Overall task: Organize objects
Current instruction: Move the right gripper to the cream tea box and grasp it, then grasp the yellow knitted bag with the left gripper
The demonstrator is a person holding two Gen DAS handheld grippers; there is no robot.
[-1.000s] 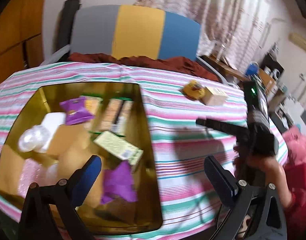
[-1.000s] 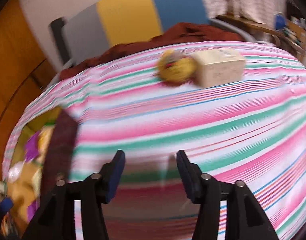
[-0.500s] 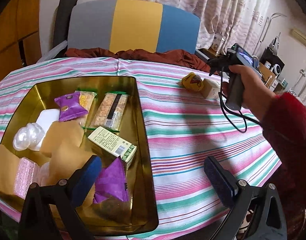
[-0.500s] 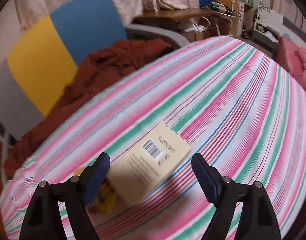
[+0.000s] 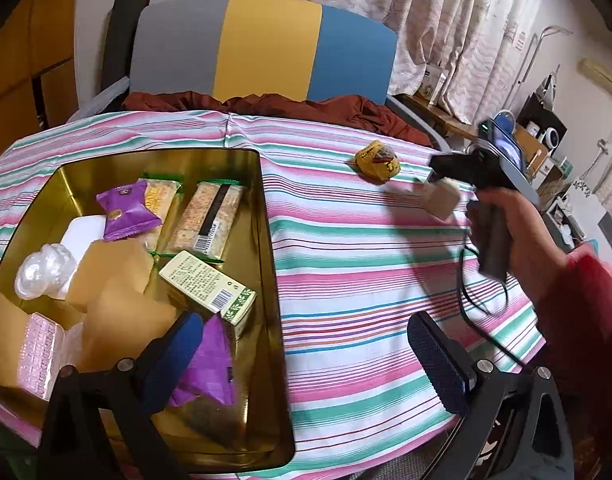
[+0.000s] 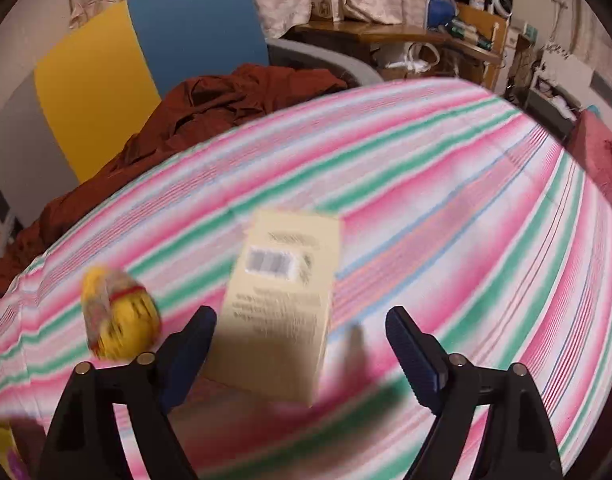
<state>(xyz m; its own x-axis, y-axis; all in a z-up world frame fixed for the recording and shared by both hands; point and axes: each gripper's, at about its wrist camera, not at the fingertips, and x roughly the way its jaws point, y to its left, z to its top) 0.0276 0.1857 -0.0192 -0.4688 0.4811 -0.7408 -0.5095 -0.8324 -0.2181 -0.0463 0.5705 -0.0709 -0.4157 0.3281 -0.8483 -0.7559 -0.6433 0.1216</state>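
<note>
A cream box with a barcode lies on the striped tablecloth, between the open fingers of my right gripper; the fingers do not touch it. The box also shows in the left wrist view, under the right gripper. A yellow wrapped snack lies just left of the box, also in the left wrist view. A gold tin tray holds several snack packets and boxes. My left gripper is open and empty above the tray's near right corner.
A grey, yellow and blue chair back with a rust-red cloth stands behind the table. A cluttered desk and curtains are at the far right. The table's edge curves away on the right.
My right gripper has come down over the cream box, which now lies between its fingers and looks larger. The left gripper has stayed over the tray.
</note>
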